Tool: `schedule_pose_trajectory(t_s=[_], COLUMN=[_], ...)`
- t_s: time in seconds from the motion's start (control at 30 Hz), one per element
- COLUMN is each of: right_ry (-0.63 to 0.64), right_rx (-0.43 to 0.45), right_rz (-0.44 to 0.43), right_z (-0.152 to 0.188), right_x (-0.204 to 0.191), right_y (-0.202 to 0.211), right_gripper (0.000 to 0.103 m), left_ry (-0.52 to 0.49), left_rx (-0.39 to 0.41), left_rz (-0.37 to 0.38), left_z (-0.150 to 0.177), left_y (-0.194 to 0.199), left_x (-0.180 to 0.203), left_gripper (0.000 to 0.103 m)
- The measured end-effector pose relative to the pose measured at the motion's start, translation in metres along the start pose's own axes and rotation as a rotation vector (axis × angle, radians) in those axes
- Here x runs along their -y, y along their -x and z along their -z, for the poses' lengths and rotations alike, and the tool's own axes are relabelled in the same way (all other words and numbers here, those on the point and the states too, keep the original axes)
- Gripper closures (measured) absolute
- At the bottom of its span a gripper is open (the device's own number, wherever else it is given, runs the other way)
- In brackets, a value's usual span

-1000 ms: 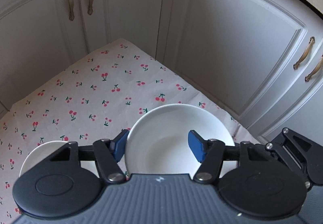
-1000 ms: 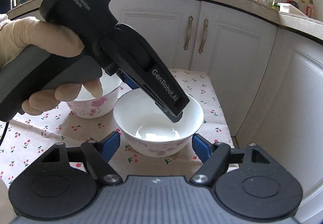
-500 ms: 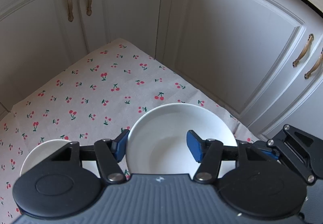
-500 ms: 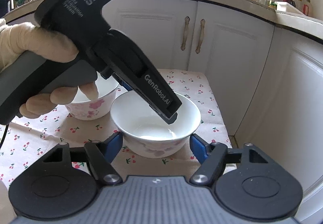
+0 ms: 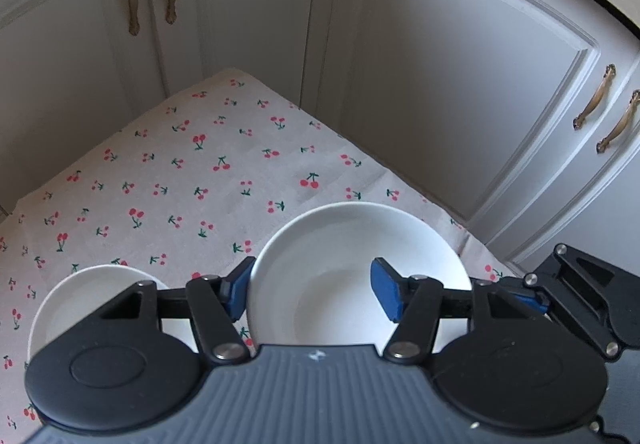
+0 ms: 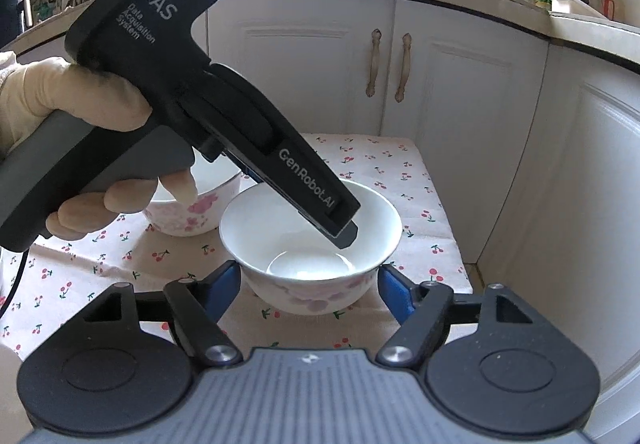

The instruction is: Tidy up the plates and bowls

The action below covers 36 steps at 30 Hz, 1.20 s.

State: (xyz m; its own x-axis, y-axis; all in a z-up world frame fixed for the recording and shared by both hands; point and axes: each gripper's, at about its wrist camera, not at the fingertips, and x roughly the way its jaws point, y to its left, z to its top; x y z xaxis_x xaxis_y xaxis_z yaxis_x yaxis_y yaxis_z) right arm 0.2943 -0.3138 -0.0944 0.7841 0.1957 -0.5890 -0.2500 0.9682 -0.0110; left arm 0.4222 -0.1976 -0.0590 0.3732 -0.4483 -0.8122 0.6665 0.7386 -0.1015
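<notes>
1. Two bowls stand on the cherry-print cloth: a near bowl by the cloth's right edge and a flowered bowl just beside it on the left; both are empty
2. Left gripper, in a gloved hand, straddles the near bowl's rim, one pad outside and one inside, jaws part open and clamping nothing
3. Right gripper has its jaws wide and opening, the near bowl between them, pads not pressing it
4. Step in hand, I judge: taking hold of the near bowl for stacking
5. Next move calls for closing on the rim, lifting level, then nesting it in the flowered bowl
</notes>
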Motion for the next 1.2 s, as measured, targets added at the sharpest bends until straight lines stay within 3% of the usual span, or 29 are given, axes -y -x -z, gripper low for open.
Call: schedule_pose_trajectory(t_s=[0.53, 1.2], right_ry=[0.032, 0.03], right_rx=[0.016, 0.01], right_rz=[0.023, -0.087], right_z=[-0.002, -0.003], right_x=[-0.008, -0.04], right_y=[0.011, 0.103], right_gripper=[0.022, 0.022], left_ry=[-0.009, 0.029], left_rx=[0.027, 0.127], left_rz=[0.009, -0.022], left_z=[0.003, 0.061], left_y=[0.013, 0.118], left_x=[0.007, 0.046], left_gripper=[0.043, 0.043])
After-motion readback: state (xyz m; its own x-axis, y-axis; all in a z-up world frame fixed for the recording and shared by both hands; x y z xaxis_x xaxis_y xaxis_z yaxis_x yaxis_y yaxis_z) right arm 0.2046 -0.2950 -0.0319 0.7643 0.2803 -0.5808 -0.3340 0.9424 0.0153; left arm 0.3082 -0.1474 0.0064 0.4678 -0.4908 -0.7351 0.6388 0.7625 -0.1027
